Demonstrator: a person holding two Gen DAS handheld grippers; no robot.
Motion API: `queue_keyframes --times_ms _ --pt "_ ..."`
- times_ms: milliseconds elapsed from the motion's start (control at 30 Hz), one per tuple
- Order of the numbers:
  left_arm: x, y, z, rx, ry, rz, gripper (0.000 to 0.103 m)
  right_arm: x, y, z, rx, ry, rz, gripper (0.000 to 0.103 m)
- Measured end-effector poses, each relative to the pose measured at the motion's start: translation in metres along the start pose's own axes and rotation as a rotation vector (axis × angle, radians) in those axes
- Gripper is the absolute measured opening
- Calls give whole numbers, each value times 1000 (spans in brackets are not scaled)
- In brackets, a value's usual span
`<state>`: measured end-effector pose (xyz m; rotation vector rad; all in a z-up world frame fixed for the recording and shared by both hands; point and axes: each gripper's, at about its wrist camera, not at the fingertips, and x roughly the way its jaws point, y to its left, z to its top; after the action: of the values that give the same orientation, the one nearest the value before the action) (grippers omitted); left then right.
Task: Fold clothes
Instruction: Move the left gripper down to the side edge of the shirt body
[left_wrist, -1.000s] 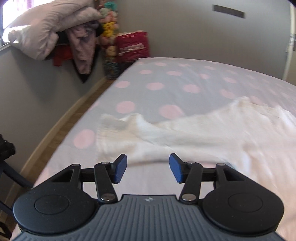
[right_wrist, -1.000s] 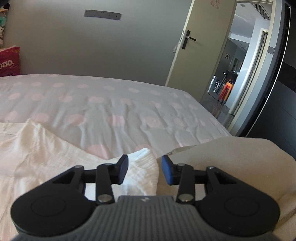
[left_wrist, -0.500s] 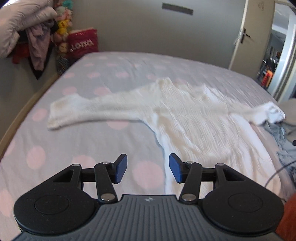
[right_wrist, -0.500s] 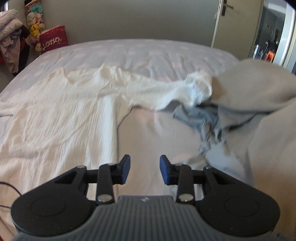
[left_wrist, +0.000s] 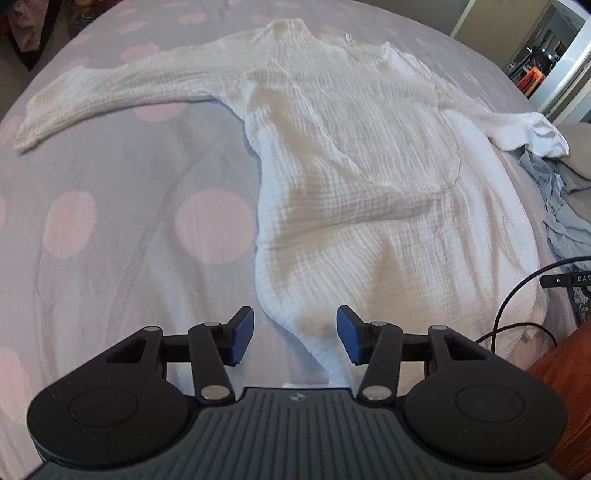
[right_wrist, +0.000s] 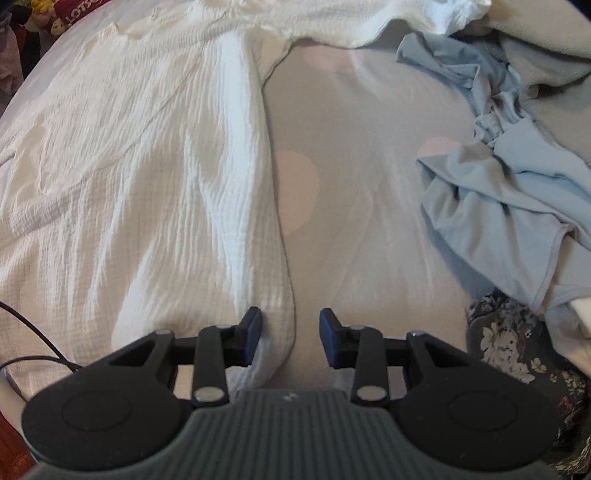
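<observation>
- Top (left_wrist: 354, 177) lies flat on bed (left_wrist: 122, 229), spread open, both sleeves out to the sides. Not folded in either view.
- Long axis runs away from both tools: hem nearest, collar at far end.
- L gripper (left_wrist: 294, 334): jaws apart, nothing between pads. Sits over the hem's left corner; the top's left side edge runs up and away between the fingers.
- R gripper (right_wrist: 290, 338): jaws apart, holding nothing. Sits over the hem's right corner; the right side edge passes just inside its left finger (right_wrist: 251, 334), bare sheet under the right one.
- So each tool is nearest its own hem corner, one per side. Contact w/ cloth: can't tell from these views, both look to hover just above.
- L sleeve (left_wrist: 110, 92) stretches far out left, well apart from L gripper. R sleeve (right_wrist: 388, 22) runs to the far right, cuff bunched against a grey blanket (right_wrist: 546, 33).
- Look of top: white, crinkled gauze-type weave, thin and limp. Shallow ripples across body, a ridge near the hem. Judgement: will drape and slide, won't hold a crease well.
- Clutter on R side: crumpled blue garment (right_wrist: 509, 177) near the right edge, floral cloth (right_wrist: 509, 343) beside R gripper. Black cable (left_wrist: 517, 295) crosses the hem's right side; snag risk if the hem is lifted.
- Stage: spread flat w/ tools at both hem corners suits a hem-to-collar fold, or more smoothing. Pics don't settle which.
</observation>
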<state>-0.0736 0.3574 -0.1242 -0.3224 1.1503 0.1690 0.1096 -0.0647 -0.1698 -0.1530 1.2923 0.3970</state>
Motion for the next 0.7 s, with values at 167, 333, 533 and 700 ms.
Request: queue_keyframes --times_ms 167,333,533,700 --pt "12 -7 0 18 58 38 48 2 -1 -4 -17 47 16 6" --pt "11 -2 -3 -30 65 22 48 -11 -15 -6 28 15 -86 5" --pt "19 -6 -3 -7 136 18 48 -18 -35 -8 94 9 -108 18" --pt "27 -9 -6 26 212 23 47 -33 -33 -12 72 -79 -95 37"
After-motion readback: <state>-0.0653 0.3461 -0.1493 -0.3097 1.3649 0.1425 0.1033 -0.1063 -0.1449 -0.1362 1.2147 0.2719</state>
